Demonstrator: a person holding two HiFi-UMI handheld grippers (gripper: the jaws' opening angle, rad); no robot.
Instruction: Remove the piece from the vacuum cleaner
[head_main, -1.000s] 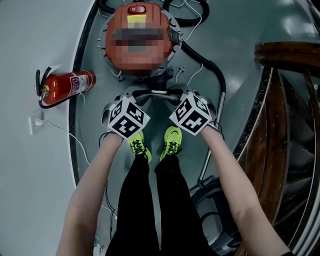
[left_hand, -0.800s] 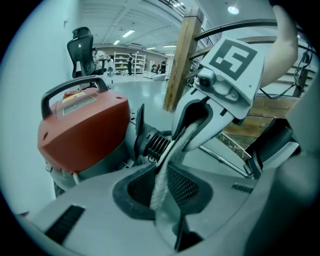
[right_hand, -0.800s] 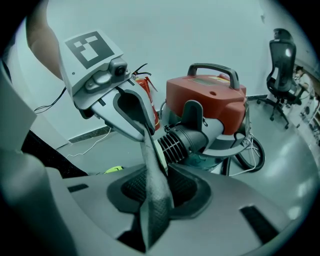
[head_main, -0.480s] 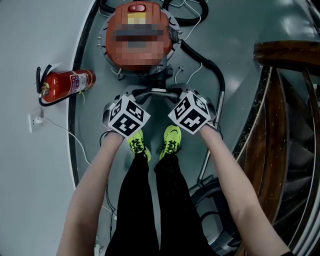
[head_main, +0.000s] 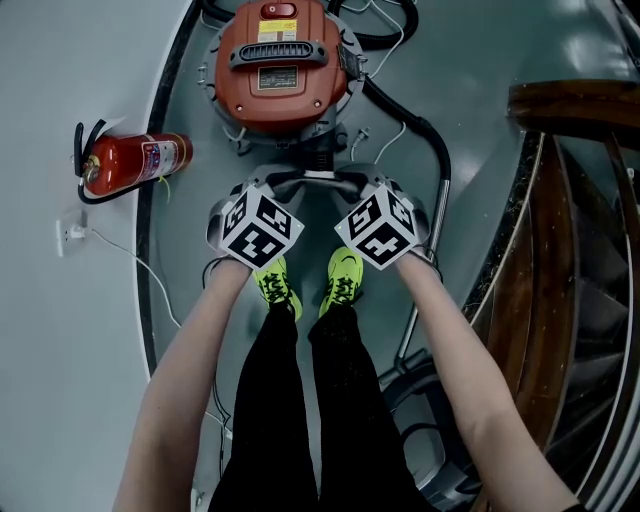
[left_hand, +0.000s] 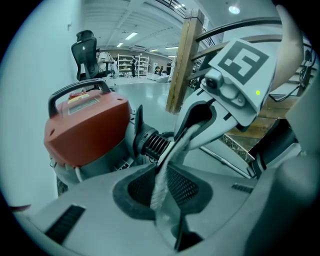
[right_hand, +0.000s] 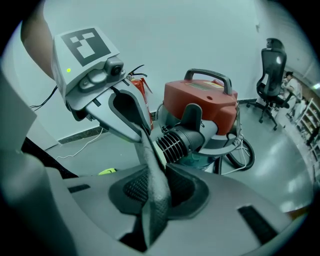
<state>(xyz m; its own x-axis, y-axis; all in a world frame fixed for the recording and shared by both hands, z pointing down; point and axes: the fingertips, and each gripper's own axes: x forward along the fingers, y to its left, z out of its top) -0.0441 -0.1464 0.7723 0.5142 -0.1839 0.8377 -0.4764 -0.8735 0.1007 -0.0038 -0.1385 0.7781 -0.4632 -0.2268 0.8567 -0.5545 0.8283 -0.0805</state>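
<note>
- Closing over the last second, the right gripper's (head_main: 375, 200) jaws now pinch one end of the piece (head_main: 305, 178); both hands sit where they were a second ago.
- In the head view the piece is a grey curved band. It lies just in front of the vacuum (head_main: 280, 70), between the two marker cubes.
- In the right gripper view the piece (right_hand: 150, 165) runs edge-on between that gripper's (right_hand: 155, 200) pads, which press on it from both sides.
- In the left gripper view the left gripper (left_hand: 165, 200) likewise has its jaws narrowed onto the pale edge of the piece (left_hand: 167, 160).
- Just behind the piece, a black ribbed port (right_hand: 175, 142) juts from the vacuum's (right_hand: 200, 105) grey lower body.
- A black hose (head_main: 420, 135) curves off to the right.
- A fire extinguisher (head_main: 130, 163) lies on the floor to the left, well apart.
- The person's yellow shoes (head_main: 345, 275) stand just below the grippers.
</note>
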